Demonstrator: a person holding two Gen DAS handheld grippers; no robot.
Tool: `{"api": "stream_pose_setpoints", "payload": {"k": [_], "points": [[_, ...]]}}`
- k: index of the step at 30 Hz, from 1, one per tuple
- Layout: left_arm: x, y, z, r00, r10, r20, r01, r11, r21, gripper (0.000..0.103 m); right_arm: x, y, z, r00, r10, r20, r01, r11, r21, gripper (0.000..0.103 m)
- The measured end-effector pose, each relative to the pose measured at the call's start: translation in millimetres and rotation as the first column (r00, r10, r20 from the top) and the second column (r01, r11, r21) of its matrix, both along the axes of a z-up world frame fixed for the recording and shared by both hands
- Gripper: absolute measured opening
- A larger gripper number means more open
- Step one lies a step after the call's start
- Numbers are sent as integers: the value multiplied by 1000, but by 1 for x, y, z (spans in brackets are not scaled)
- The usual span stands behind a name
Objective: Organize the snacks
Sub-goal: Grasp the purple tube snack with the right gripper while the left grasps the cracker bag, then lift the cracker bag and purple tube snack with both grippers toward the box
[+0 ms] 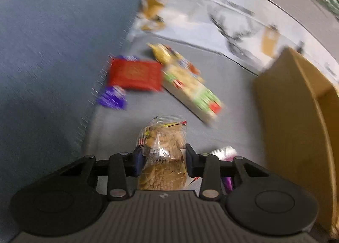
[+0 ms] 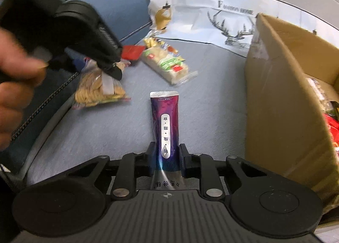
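**Both tongs clamped on snack packs beside the box**

While the right gripper pinches a purple stick pack at its near end, the pack lies flat on the grey cushion, stretching toward 12 o'clock. At 3 o'clock stands an open cardboard box with red wrappers inside. At 10 o'clock the left gripper, held by a hand, is closed on a clear bag of biscuits; in its own view that biscuit bag sits squeezed between the two pads. Farther off toward 12 o'clock lie a long cracker pack and a red packet, touching each other. Blurred in the left view, a small purple wrapper rests at 11 o'clock, just below the red one.
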State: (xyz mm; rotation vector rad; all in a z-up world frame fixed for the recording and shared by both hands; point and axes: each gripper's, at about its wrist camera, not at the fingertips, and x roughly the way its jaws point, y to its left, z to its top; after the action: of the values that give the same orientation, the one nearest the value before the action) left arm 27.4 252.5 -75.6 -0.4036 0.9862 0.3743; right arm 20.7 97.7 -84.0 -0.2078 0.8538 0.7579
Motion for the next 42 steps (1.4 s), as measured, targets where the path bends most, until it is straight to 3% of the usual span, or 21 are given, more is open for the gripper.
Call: {"api": "stream_pose_setpoints", "payload": {"k": [4, 12, 19, 26, 32, 42], "points": [[5, -13, -16, 990, -100, -96, 98, 995, -20, 45, 1, 1, -7, 999, -11, -38, 10, 999, -35, 23], [15, -13, -26, 985, -96, -143, 94, 995, -18, 53, 2, 6, -12, 999, -2, -48, 0, 999, -45, 30], [19, -19, -28, 983, -110, -150, 111, 994, 1, 54, 1, 6, -13, 999, 1, -40, -3, 999, -43, 31], [16, -17, -25, 986, -100, -135, 102, 995, 7, 46, -3, 6, -12, 1000, 13, -23, -14, 999, -48, 29], [13, -15, -21, 989, -87, -122, 87, 996, 1, 46, -3, 1, -5, 1000, -9, 8, 9, 1000, -11, 25], [12, -14, -21, 988, -83, -129, 83, 997, -2, 47, -1, 3, -11, 999, 5, -35, -6, 1000, -29, 25]]}}
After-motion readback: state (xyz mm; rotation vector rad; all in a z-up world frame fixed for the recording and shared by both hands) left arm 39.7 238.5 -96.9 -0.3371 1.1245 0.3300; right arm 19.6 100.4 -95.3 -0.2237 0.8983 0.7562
